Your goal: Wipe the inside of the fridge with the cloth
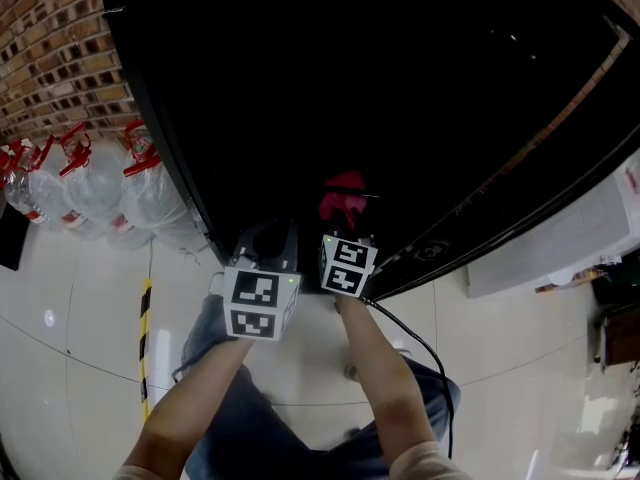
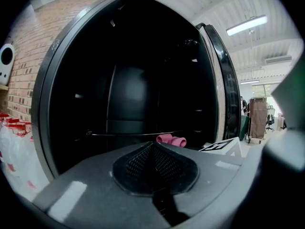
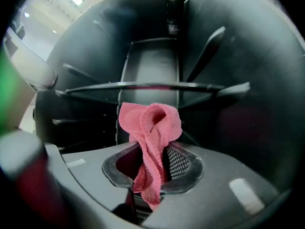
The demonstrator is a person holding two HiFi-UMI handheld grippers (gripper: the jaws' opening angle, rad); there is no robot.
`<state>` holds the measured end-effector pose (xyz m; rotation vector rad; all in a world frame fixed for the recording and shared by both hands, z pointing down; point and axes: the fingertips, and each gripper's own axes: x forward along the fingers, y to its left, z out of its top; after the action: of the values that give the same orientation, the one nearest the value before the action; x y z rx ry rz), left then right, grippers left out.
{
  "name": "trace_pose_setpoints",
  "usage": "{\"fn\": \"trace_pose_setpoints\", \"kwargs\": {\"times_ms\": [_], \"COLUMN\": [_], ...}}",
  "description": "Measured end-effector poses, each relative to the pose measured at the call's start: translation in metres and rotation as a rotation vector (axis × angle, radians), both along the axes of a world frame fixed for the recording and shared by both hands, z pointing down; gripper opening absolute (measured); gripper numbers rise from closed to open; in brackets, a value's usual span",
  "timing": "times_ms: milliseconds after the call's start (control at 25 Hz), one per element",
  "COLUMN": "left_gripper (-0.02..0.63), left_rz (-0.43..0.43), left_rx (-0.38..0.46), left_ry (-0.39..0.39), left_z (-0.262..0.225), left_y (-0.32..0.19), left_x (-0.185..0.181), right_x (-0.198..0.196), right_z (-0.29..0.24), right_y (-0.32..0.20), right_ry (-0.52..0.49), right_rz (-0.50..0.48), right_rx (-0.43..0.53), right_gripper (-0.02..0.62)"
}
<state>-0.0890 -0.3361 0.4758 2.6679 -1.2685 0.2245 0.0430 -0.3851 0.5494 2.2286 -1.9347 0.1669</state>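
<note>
Pink cloth, head view: a bunched cloth (image 1: pixel 345 204) shows bright against the dark mouth of the fridge (image 1: pixel 400 88), just ahead of the right tongs (image 1: pixel 347 233), so the wiping end goes in first.
Left tongs, head view: the left tongs (image 1: pixel 272 236) sit just beside the right ones at the fridge's lower edge and carry nothing that shows. They are probably held close so they don't block the reach.
Surroundings, head view: water bottles (image 1: pixel 95 183) stand on the tiled floor (image 1: pixel 90 318) by the brick wall (image 1: pixel 60 48), well apart from the work.
Left tongs, left gripper view: the jaws are pressed together with nothing between them and point into the fridge. Closed like this, they take less room in the opening.
Cloth, left gripper view: a pink fold peeks over the tongs' body to the right, in front of a thin shelf rail (image 2: pixel 133 133). The door (image 2: pixel 224 89) stands swung open at the right.
Right tongs, right gripper view: the jaws are clamped on the cloth's lower part, and the loose upper folds flop forward past the tips as a soft pad.
Fridge, right gripper view: a dark back wall and a shelf rail (image 3: pixel 143 86) lie ahead. Whether the cloth touches any surface, I cannot tell.
Judgement: wiping seems about to begin, and the cloth needs pressing against a wall or shelf.
</note>
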Motion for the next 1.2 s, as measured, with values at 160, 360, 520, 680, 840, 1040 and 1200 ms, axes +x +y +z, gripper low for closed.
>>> {"fn": "trace_pose_setpoints", "kwargs": {"times_ms": [160, 360, 520, 680, 840, 1040, 1200], "left_gripper": [-0.005, -0.005, -0.005, -0.005, -0.005, -0.005, -0.005], "left_rz": [0.005, 0.004, 0.012, 0.01, 0.017, -0.007, -0.009], "left_rx": [0.009, 0.018, 0.022, 0.019, 0.017, -0.015, -0.02], "left_ry": [0.008, 0.016, 0.015, 0.02, 0.018, 0.04, 0.024], "left_z": [-0.011, -0.023, -0.027, -0.033, -0.042, -0.051, -0.053], "left_y": [0.014, 0.029, 0.042, 0.054, 0.066, 0.075, 0.085], "left_x": [0.003, 0.003, 0.006, 0.008, 0.015, 0.02, 0.031], "right_x": [0.002, 0.003, 0.0, -0.008, -0.014, -0.032, -0.03], "right_z": [-0.008, -0.019, -0.036, -0.063, -0.079, -0.125, -0.157], "right_y": [0.027, 0.06, 0.083, 0.095, 0.108, 0.139, 0.156], "right_ry": [0.001, 0.028, 0.027, 0.015, -0.004, 0.009, -0.015], "right_rz": [0.013, 0.023, 0.023, 0.002, -0.026, -0.15, -0.25], "right_rx": [0.005, 0.015, 0.043, 0.089, 0.09, 0.142, 0.164], "right_gripper": [0.104, 0.104, 0.104, 0.104, 0.105, 0.104, 0.104]}}
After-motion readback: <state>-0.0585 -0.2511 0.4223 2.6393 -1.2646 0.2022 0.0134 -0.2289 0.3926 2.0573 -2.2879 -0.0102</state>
